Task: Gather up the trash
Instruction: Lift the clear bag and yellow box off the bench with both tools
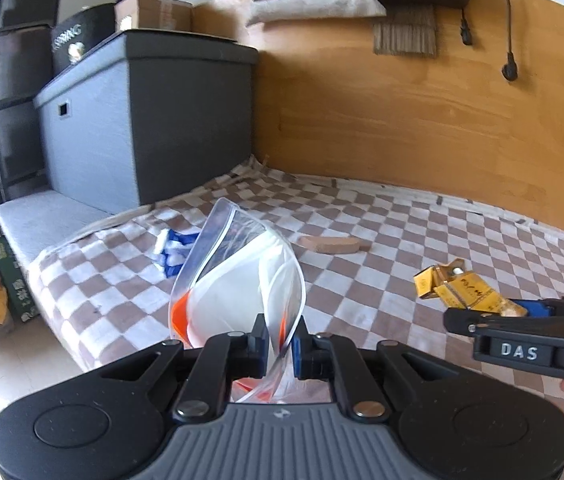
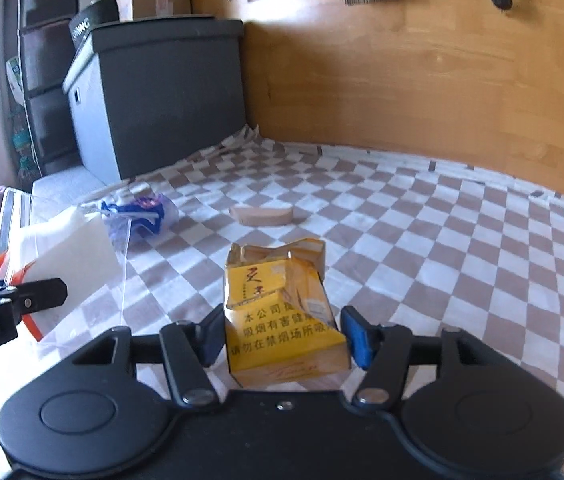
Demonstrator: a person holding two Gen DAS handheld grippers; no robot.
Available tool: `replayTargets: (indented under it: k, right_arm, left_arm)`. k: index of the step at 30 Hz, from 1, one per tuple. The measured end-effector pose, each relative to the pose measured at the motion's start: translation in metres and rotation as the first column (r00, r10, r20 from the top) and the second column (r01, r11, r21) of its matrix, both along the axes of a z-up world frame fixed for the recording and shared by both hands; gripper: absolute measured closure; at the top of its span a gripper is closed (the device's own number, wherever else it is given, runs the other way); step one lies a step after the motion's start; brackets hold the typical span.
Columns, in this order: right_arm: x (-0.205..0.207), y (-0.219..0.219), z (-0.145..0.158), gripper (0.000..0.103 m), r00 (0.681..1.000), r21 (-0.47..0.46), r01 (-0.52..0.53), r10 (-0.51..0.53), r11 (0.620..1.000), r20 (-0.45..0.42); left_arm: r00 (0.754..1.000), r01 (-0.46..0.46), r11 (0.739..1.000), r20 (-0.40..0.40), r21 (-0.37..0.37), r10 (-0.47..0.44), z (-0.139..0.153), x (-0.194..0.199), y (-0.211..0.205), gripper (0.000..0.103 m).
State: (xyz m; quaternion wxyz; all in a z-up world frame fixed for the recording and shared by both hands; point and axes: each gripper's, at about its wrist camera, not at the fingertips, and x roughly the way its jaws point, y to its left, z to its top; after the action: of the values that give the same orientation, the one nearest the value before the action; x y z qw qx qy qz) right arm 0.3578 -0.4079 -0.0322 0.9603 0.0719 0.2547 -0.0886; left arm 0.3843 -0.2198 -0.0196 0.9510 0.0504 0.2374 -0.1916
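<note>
Holding the crushed yellow cigarette pack (image 2: 282,312) between the blue pads of my right gripper (image 2: 282,336), I see it stand nearly upright in the lower middle of the right wrist view, long axis pointing up the frame, its torn top toward the checkered blanket (image 2: 441,240) beyond. The pads press on its two sides, so the jaws stand partly spread around its width. My left gripper (image 1: 280,350) is pressed together on the edge of the clear zip bag (image 1: 238,272), which rises from the jaws in the lower middle of the left wrist view with its mouth gaping toward the upper left. What matters for the next move is that the bag lies to the left of the pack: in the right wrist view it sits at the left edge, while in the left wrist view the pack shows at the right edge, apart from the bag's opening. I judge the pack has to travel leftward and over the rim. Other litter, a blue-and-white wrapper (image 2: 138,216) and a tan flat piece (image 2: 262,215), lies farther up on the blanket.
</note>
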Motion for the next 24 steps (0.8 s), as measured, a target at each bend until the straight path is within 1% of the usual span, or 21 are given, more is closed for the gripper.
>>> replayTargets:
  k: [9,14,24]
  right_arm:
    - [-0.02,0.021,0.013,0.042,0.999,-0.007,-0.025,0.025,1.0,0.039]
    - [-0.027,0.034,0.019,0.042,0.997,0.002,-0.041,0.041,0.999,0.064]
    - [-0.024,0.06,0.021,0.042,0.993,0.003,-0.092,0.092,0.996,0.074]
  left_arm:
    - [0.997,-0.073,0.997,0.022,0.032,0.073,0.007,-0.012,0.024,0.092]
    - [0.995,-0.103,0.994,0.025,0.033,0.102,0.008,-0.017,0.038,0.092]
    - [0.984,-0.177,0.984,0.024,0.03,0.177,0.006,-0.02,0.074,0.092]
